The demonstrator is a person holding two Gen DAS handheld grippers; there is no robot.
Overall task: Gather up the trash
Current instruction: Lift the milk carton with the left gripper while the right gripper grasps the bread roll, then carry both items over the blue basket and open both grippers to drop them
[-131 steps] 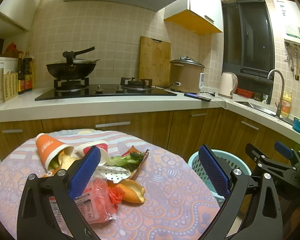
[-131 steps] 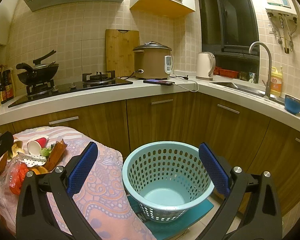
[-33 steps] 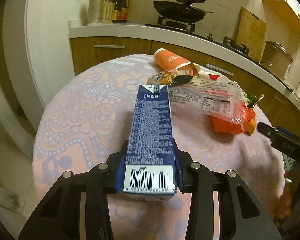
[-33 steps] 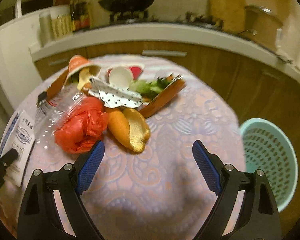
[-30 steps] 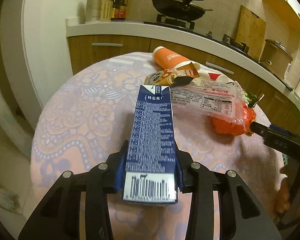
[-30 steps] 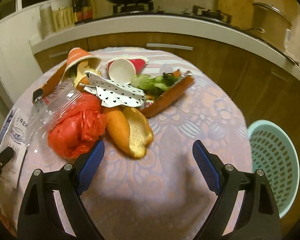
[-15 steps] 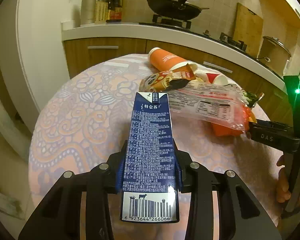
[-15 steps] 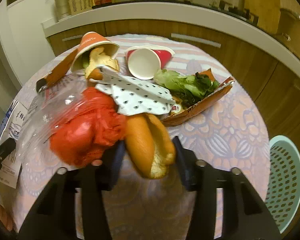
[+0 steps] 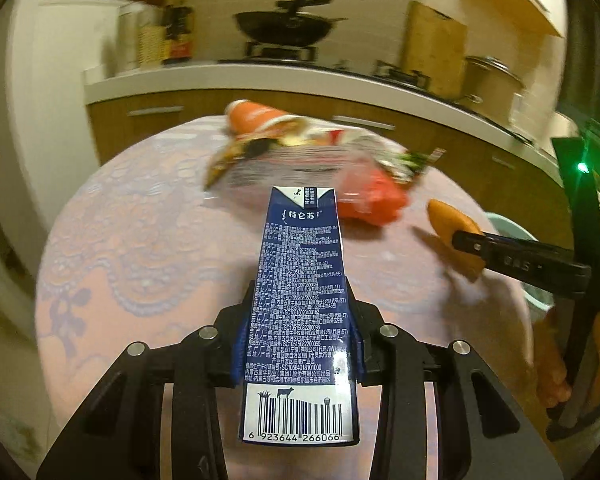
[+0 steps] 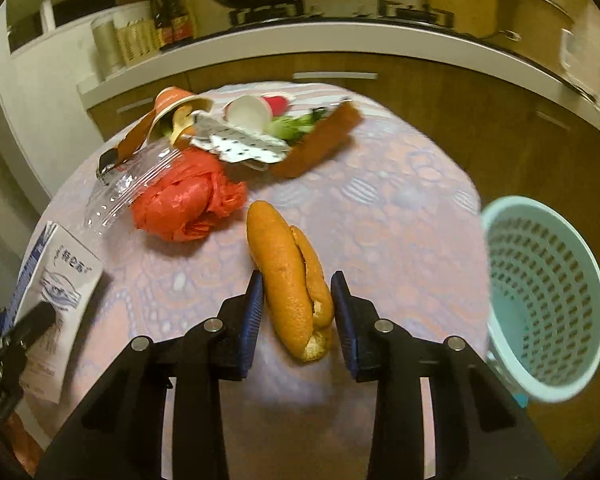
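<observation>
- Bread (image 10: 290, 280) sits pinched between my right fingers (image 10: 298, 312), long axis running straight out along them, raised just over the worktop (image 10: 400, 216).
- Carton (image 9: 300, 308) is clamped by my left fingers (image 9: 298, 344), lengthwise too, barcode end towards the camera.
- Basket (image 10: 544, 304) stands off the worktop's right edge and lower, so I judge the right hand far nearer: the bread should go first, swung right and let go over the rim.
- For the carton, the left hand must cross the whole worktop to reach it.
- Left behind in a heap at the far side: red bag (image 10: 184, 200), clear wrapper (image 10: 128, 184), orange cup (image 10: 172, 108), white cup (image 10: 248, 114), spotted paper (image 10: 240, 146) and greens (image 10: 292, 126).
</observation>
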